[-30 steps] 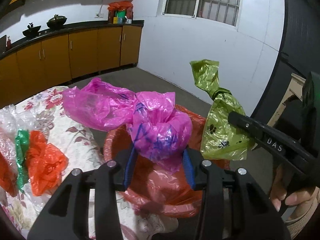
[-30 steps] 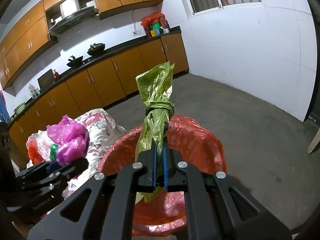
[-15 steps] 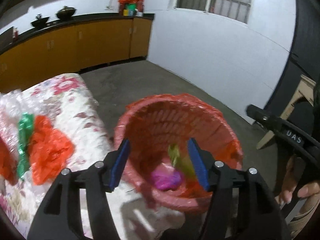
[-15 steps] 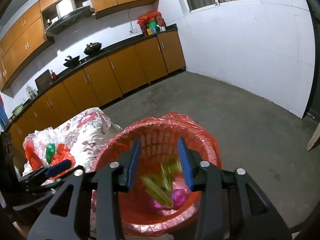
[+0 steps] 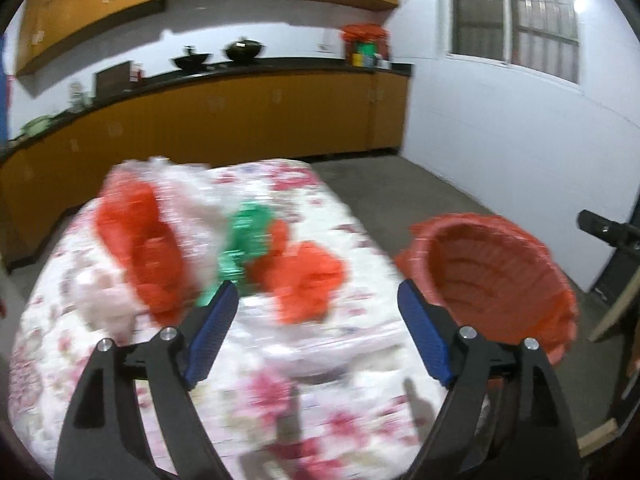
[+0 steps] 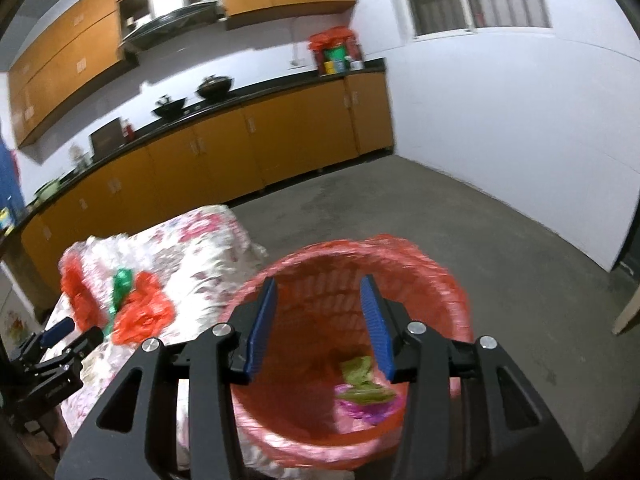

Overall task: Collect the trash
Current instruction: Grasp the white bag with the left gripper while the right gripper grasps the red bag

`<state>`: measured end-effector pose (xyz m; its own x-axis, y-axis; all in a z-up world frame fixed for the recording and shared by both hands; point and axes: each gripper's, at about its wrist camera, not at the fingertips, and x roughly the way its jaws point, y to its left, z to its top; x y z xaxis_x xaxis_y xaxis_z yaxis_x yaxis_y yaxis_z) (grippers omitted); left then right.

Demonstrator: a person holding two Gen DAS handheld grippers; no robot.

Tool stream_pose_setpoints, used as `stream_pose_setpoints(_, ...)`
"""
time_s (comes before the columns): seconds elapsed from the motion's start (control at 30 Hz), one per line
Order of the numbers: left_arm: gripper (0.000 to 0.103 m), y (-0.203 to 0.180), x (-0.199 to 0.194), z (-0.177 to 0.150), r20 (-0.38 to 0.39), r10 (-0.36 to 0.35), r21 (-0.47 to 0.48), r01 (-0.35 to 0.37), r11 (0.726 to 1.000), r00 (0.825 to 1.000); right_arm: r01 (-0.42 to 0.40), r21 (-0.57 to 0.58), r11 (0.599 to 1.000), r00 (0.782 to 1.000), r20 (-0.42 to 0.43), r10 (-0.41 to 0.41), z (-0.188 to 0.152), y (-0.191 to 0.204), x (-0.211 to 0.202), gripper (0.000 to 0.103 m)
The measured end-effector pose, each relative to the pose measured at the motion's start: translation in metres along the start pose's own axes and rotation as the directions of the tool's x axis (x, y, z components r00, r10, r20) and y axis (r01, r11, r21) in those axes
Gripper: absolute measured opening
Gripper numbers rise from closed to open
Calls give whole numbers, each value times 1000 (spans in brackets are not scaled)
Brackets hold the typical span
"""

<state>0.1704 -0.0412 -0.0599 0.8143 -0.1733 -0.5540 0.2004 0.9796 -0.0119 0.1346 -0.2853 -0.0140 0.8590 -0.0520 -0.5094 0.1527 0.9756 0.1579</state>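
Left gripper [image 5: 318, 328]: jaws spread wide, nothing between the blue pads [image 5: 210, 334]; it points over the flowered table. In the right wrist view it shows at 8 o'clock [image 6: 72, 330], low at the table's near edge.
Right gripper [image 6: 320, 322]: jaws apart and empty, held above the mouth of the bin, blue pads [image 6: 262, 324] framing its inside. Its black tip [image 5: 606, 230] juts in at 3 o'clock in the left wrist view.
Bin [image 6: 448, 280]: red basket with a red plastic liner, standing on the grey floor just beside the table's edge; at 3 o'clock of the left gripper [image 5: 500, 272] and at 6 o'clock in the right wrist view.
Trash in the bin: a yellow-green bag [image 6: 360, 378] lies on top of a pink bag [image 6: 366, 408] at the bottom, toward 5 o'clock of the opening.
Trash on the table: an orange bag [image 5: 306, 276] lies just ahead of the left gripper at 12 o'clock; a green bag [image 5: 244, 240] touches it at 10 o'clock; a clear bag with red inside [image 5: 148, 252] lies further round toward 9 o'clock. All three are blurred.
Table [image 5: 280, 400]: covered by a white cloth with pink flowers.
Background: orange cabinets [image 6: 224, 160] under a black counter with two dark pots [image 6: 214, 88], white wall, barred window [image 5: 516, 16] at 1 o'clock.
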Motion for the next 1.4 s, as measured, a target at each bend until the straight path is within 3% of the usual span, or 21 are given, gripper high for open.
stream_pose_setpoints(0.17, 84, 56, -15, -13, 13, 150, -55, -149, 987, 989, -73, -53, 996, 997, -30, 71, -3, 45, 12, 62)
stream_pose_setpoints(0.37, 84, 124, -21, -18, -20, 269, -164, -269, 949, 963, -182, -104, 978, 980, -95, 172, -7, 105, 37, 63)
stream_pose_setpoints(0.57, 84, 186, -15, -19, -81, 321, -301, -330, 895, 944, -262, -154, 953, 957, -167, 237, -13, 161, 70, 62)
stream_pose_setpoints(0.7, 84, 206, -5, -17, -101, 327, -332, -342, 879, 940, -294, -171, 940, 938, -239, 250, -20, 187, 101, 56)
stream_pose_setpoints(0.93, 84, 217, 30, -11, -150, 311, -311, -344, 886, 938, -291, -218, 931, 920, -330, 210, -42, 222, 145, 55)
stream_pose_setpoints(1.2, 83, 228, 76, -29, -292, 253, -309, -341, 888, 922, -255, -196, 947, 908, -384, 165, -51, 217, 171, 52)
stream_pose_setpoints(1.33, 70, 235, 80, -32, -299, 208, -355, -310, 882, 931, -265, -182, 947, 896, -408, 172, -55, 211, 176, 41)
stream_pose_setpoints(1.4, 57, 235, 82, -33, -302, 186, -359, -292, 886, 935, -271, -179, 946, 894, -411, 179, -54, 209, 175, 33)
